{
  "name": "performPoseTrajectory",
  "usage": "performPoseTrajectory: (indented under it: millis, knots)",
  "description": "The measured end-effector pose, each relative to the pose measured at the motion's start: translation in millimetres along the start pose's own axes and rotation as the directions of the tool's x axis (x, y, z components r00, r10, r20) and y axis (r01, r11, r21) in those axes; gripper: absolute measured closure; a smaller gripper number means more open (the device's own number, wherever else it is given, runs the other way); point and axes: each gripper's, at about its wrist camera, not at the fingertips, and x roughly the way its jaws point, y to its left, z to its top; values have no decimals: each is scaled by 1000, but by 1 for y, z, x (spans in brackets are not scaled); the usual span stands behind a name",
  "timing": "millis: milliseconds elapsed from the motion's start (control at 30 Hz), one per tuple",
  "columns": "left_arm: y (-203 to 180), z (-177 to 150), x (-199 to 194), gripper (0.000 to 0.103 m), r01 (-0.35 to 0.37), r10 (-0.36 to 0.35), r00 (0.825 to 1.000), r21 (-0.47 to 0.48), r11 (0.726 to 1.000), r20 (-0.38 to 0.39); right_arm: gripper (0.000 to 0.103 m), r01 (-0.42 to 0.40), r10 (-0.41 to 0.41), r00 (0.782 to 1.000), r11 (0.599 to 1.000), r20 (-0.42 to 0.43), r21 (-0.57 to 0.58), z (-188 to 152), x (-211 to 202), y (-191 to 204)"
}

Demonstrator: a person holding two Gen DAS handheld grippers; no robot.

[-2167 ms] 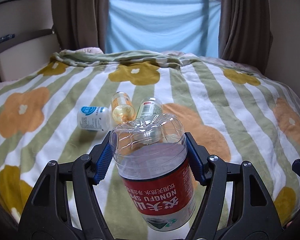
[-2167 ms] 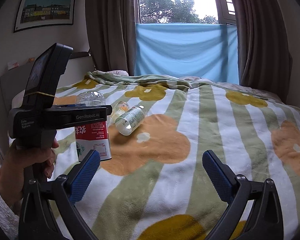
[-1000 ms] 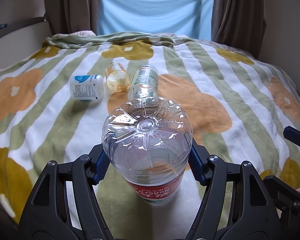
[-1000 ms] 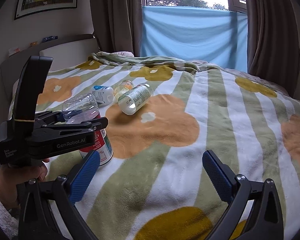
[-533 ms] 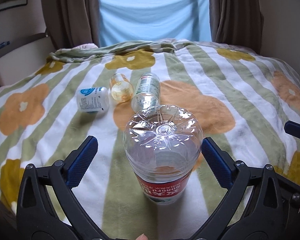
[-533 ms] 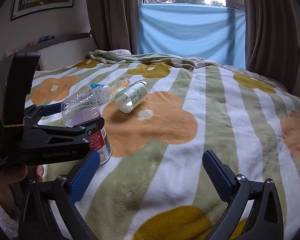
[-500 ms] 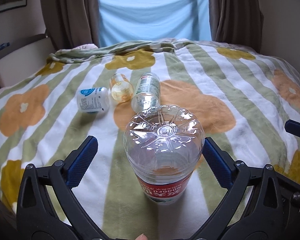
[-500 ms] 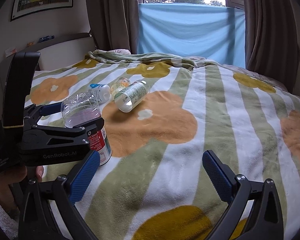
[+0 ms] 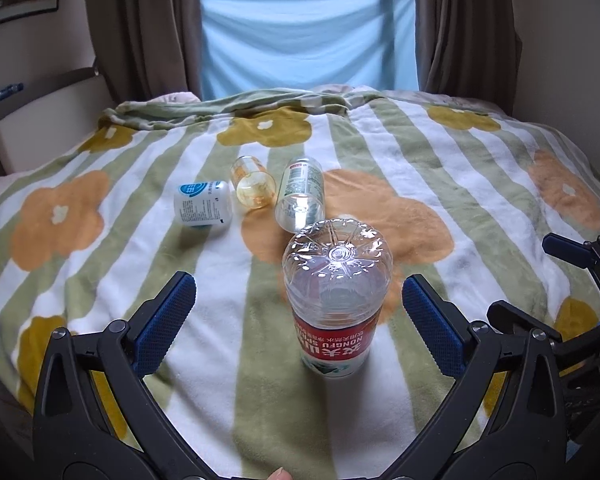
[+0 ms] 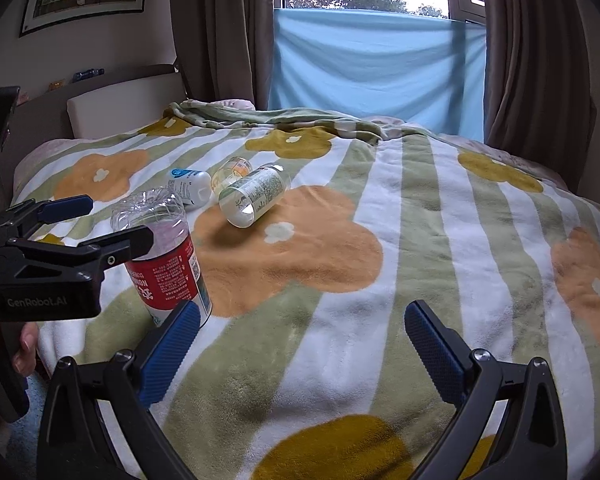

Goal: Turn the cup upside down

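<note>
The cup is a cut-off clear plastic bottle with a red label (image 9: 335,300). It stands upside down, ribbed base up, on the flowered blanket (image 9: 480,184). My left gripper (image 9: 298,322) is open, its blue fingers (image 9: 164,322) apart on either side of the cup and touching nothing. In the right wrist view the same cup (image 10: 164,264) stands at the left behind the left gripper's black body. My right gripper (image 10: 300,344) is open over bare blanket with nothing between its fingers.
Further back lie three containers on their sides: a white bottle with a blue label (image 9: 203,203), a small amber cup (image 9: 253,186) and a clear green-labelled cup (image 9: 302,196). Curtains and a blue cloth (image 10: 380,80) close off the far side. A headboard (image 10: 120,108) is at left.
The left gripper set the cup down on its mouth, let go, and has pulled back and up from it. The right gripper stayed open, almost still.
</note>
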Motion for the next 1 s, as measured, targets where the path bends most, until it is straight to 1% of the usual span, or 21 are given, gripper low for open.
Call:
performPoseTrajectory:
  millis: [100,167,233,333,433,500,600,667,767,900,1000]
  knots:
    - [10,5,-30,0,-27,27,999,-4,1000,23,1,12,-12,1000,1000,21,-22,2,-12,5]
    - [19,10,-53,0,-25,25,998,-8,1000,54,1,18,-17,999,999,40,-30,7,-21,9]
    - [28,17,-78,0,-27,27,996,-8,1000,89,1,33,-31,998,998,53,-46,16,-32,17]
    - [41,30,-111,0,-39,39,989,-1,999,141,1,59,-54,994,996,96,-59,33,-60,29]
    - [55,45,-141,0,-22,25,981,-17,1000,191,1,49,-41,988,998,151,-44,53,-92,43]
    - [64,51,-160,0,-13,19,975,-28,1000,223,1,77,-71,983,997,172,-27,64,-110,55]
    - [75,54,-183,0,10,1,963,-42,999,271,1,121,-125,970,992,210,30,76,-137,68]
    - [82,53,-191,0,15,-2,958,-41,999,288,1,163,-174,956,985,238,63,82,-153,77]
    - [91,49,-197,0,44,-27,956,-50,998,293,1,229,-248,933,968,259,104,86,-172,87]
    - [98,37,-198,0,62,-40,954,-64,996,299,1,313,-339,898,940,280,135,80,-184,92]
    - [95,31,-194,0,59,-39,955,-58,997,295,1,333,-357,895,934,269,132,71,-180,95]
